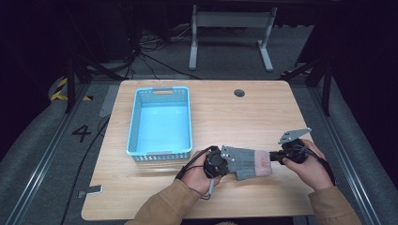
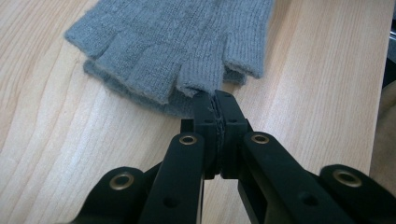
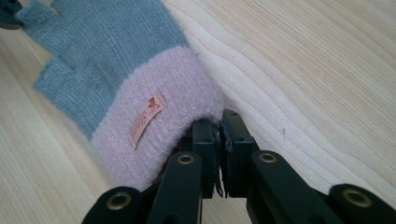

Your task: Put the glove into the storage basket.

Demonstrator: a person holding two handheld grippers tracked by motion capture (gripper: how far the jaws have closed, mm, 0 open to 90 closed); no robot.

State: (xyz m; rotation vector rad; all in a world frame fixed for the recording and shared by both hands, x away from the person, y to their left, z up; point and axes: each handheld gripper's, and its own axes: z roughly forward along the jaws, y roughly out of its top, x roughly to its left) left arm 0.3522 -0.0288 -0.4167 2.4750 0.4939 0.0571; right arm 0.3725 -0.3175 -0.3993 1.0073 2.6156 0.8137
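From the high view, a grey fingerless glove point(image 1: 246, 161) lies on the desk point(image 1: 263, 112) between both grippers, near a blue basket point(image 1: 162, 122). In the left gripper view, the left gripper point(image 2: 215, 100) pinches its finger end. In the right gripper view, the right gripper point(image 3: 219, 122) clamps the pink cuff point(image 3: 159, 121).

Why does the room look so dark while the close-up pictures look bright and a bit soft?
High view: light falls on the table, floor around it dim. Left gripper view: glove sharp, near jaws soft. Right gripper view: pink cuff evenly lit, no glare, far wood grain slightly blurred.
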